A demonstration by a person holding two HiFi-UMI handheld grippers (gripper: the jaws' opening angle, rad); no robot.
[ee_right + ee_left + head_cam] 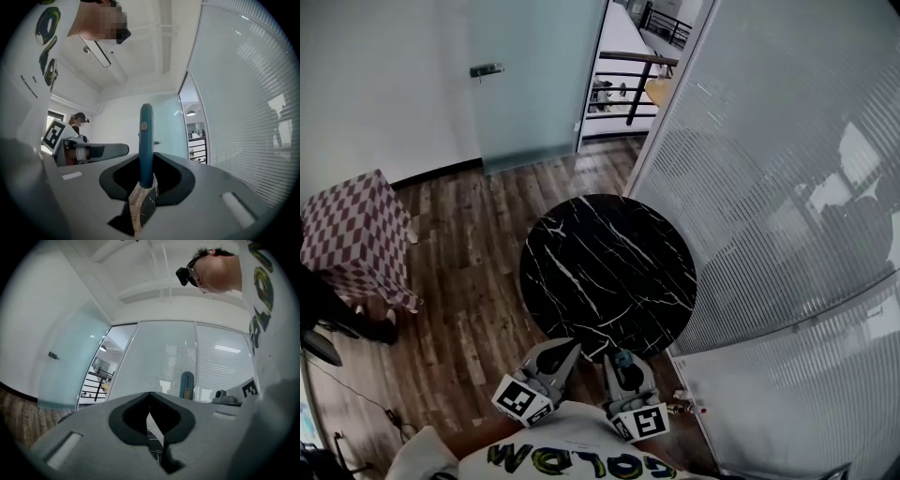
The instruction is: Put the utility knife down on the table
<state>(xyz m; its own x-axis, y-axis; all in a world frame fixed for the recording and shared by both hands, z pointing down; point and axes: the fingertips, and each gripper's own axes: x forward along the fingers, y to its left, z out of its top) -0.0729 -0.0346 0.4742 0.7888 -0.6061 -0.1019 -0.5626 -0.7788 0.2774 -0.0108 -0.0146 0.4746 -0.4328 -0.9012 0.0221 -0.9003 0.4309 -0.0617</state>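
**Utility knife clamped in the right gripper, off the table**

The utility knife (146, 145) is not on the table. It stands upright between the jaws of the right gripper (145, 187), which are closed on its lower end. Its blue-green handle rises well above the jaw tips. The left gripper view shows the same handle upright in front of the blinds.

The left gripper (150, 412) holds nothing. Its jaws meet at the tips, and only a thin slit of light shows lower down, with a strip of the dark tabletop visible through it.

In the head view the two grippers sit side by side at the bottom of the picture, close to the person's white shirt (572, 455). The left gripper is on the left and the right gripper on the right, and each carries its marker cube. Both point toward the round black marble table (609, 272), with their tips at its near edge. The tabletop shows only its white veins.

The table stands on a wooden floor (469, 309). A wall of blinds (787, 187) runs just past its right edge. A frosted glass door (530, 84) lies beyond its far edge. A box under a checked cloth (358, 234) sits well to the left.
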